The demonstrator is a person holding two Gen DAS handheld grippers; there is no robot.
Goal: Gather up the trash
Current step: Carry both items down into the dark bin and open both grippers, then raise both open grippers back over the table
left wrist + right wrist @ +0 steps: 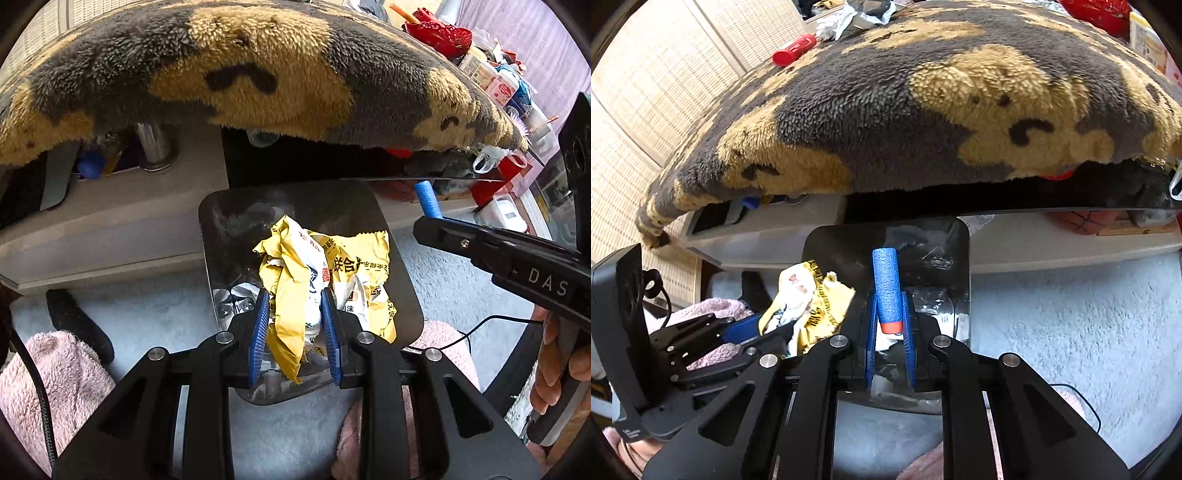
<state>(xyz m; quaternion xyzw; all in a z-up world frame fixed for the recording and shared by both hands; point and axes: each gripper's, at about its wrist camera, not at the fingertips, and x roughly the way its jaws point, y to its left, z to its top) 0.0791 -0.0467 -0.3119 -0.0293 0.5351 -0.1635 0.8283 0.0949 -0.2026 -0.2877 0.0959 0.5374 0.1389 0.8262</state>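
My left gripper (293,306) is shut on a crumpled yellow and white wrapper (295,280) and holds it over the open black-lined trash bin (218,221) on the floor. The wrapper also shows in the right wrist view (809,299), with the left gripper (761,328) at the lower left. My right gripper (888,314) is shut on a blue foam dart (886,284) with an orange tip, held upright above the same bin (834,243). In the left wrist view the right gripper (424,218) reaches in from the right with the dart (426,201).
A table draped in a grey and tan fleece blanket (258,74) overhangs the bin. A red marker (794,50) lies on it, clutter at its far end (491,74). A grey shelf (110,229), pale blue carpet (1071,314) and pink slippers (55,373) surround the bin.
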